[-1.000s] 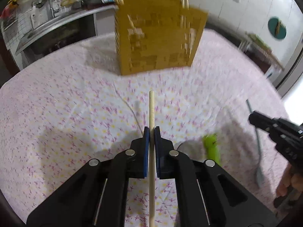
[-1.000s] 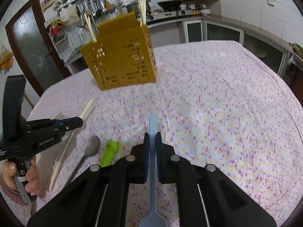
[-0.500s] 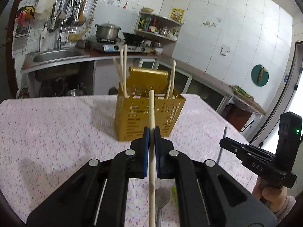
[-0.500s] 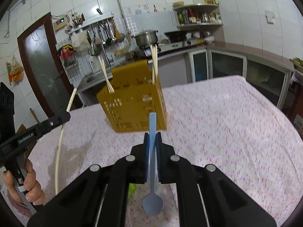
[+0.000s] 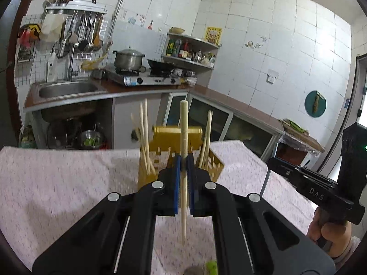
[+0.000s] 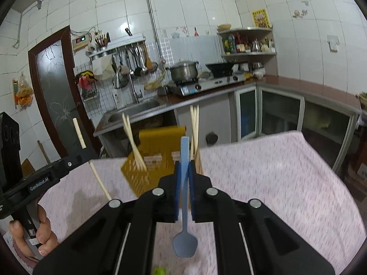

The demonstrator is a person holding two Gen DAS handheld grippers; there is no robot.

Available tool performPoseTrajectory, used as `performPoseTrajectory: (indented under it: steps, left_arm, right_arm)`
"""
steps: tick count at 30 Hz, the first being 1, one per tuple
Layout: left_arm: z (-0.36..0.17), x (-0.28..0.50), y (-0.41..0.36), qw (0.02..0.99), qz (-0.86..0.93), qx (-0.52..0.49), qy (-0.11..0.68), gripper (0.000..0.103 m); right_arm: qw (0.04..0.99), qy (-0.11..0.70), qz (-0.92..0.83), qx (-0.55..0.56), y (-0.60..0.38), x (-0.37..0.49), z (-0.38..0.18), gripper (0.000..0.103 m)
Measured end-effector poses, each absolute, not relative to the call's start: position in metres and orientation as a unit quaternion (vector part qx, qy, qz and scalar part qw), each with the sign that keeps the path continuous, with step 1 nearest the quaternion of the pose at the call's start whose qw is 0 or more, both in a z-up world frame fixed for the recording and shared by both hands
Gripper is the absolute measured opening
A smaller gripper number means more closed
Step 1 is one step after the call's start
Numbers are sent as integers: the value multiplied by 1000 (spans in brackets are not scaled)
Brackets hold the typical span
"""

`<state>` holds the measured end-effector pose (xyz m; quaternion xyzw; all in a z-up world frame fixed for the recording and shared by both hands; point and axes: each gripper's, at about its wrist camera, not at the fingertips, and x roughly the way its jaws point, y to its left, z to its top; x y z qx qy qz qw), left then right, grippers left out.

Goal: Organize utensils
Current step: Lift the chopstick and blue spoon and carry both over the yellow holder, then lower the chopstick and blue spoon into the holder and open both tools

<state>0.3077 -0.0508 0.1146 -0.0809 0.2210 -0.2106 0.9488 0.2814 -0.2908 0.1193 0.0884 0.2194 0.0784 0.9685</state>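
Clamping a pale chopstick [image 5: 183,160] upright, the left gripper [image 5: 183,160] has its blue fingers [image 5: 176,183] pressed tight on the stick's middle, above the floral-clothed surface [image 5: 57,183]. The right gripper [image 6: 184,167] pinches a blue spoon [image 6: 184,229] by its handle, bowl hanging down, fingers closed on it. Just beyond both stands the yellow slotted utensil holder [image 5: 213,165], with several chopsticks [image 5: 144,137] leaning in its compartments. Farther back run the kitchen counter, sink [image 5: 66,89] and stove.
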Motion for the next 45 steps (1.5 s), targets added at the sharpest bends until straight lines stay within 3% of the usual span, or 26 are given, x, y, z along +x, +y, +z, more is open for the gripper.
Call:
performPoseTrajectory:
  steps: [9, 13, 33, 38, 39, 41, 42, 43, 44, 45]
  left_arm:
    - [190, 329, -66, 971, -187, -42, 141, 4]
    - [199, 342, -73, 976, -178, -25, 124, 4]
    - [72, 399, -67, 961, -176, -12, 215, 4]
    - [62, 403, -58, 957, -171, -27, 234, 5]
    - [63, 402, -57, 956, -170, -30, 236, 9]
    - [69, 397, -51, 956, -168, -37, 237, 32]
    - [71, 393, -50, 958, -163, -38, 232, 49]
    - [76, 385, -46, 962, -156, -38, 223, 59]
    - [79, 380, -46, 962, -154, -38, 222, 62]
    - [82, 375, -43, 961, -157, -41, 226, 69]
  right_arm:
    - [984, 149, 74, 65, -290, 329, 190, 7]
    - [988, 127, 74, 56, -282, 351, 198, 7]
    - [975, 191, 109, 32, -259, 389, 81, 7]
    - [971, 212, 107, 29, -257, 391, 70, 8]
    - [970, 216, 107, 33, -258, 391, 69, 8]
    - [968, 226, 104, 37, -259, 390, 71, 9]
    - [968, 226, 101, 38, -260, 387, 73, 10]
    - [968, 225, 99, 39, -261, 384, 74, 21]
    - [969, 225, 95, 43, -263, 380, 76, 45]
    - [970, 222, 90, 45, -264, 374, 79, 53]
